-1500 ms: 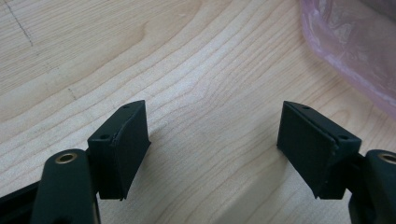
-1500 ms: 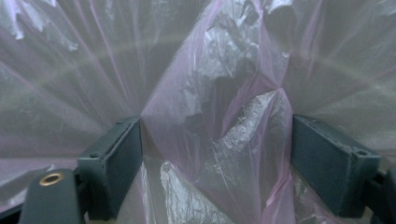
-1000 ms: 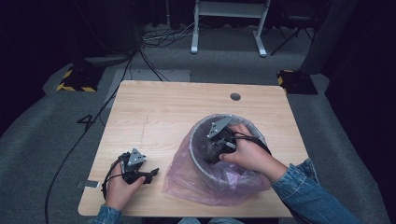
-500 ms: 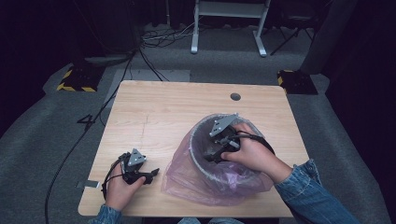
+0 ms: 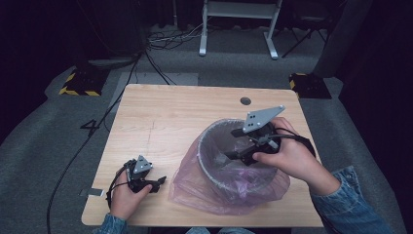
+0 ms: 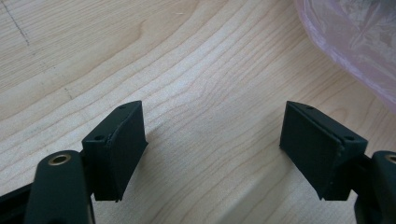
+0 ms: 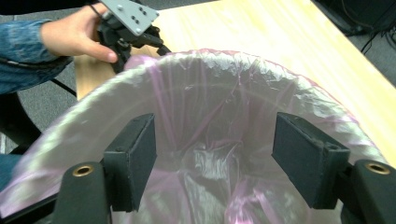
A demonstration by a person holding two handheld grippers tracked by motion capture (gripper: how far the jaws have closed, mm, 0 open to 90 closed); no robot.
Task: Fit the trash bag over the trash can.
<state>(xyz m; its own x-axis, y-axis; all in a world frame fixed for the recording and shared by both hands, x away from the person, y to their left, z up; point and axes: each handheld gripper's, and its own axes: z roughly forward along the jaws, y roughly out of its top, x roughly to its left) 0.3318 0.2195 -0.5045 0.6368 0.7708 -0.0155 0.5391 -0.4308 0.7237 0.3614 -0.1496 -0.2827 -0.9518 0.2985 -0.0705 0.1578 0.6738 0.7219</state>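
readable text: "4" | on: grey floor (image 5: 92, 127) left of table (image 5: 185, 112)

Wood table (image 5: 185, 117) w/ a bin (image 5: 212, 156) in pink bag (image 5: 195, 187) on its near-right part.

Pink bag (image 5: 204, 190) – pale wood-grain table (image 5: 170, 117).
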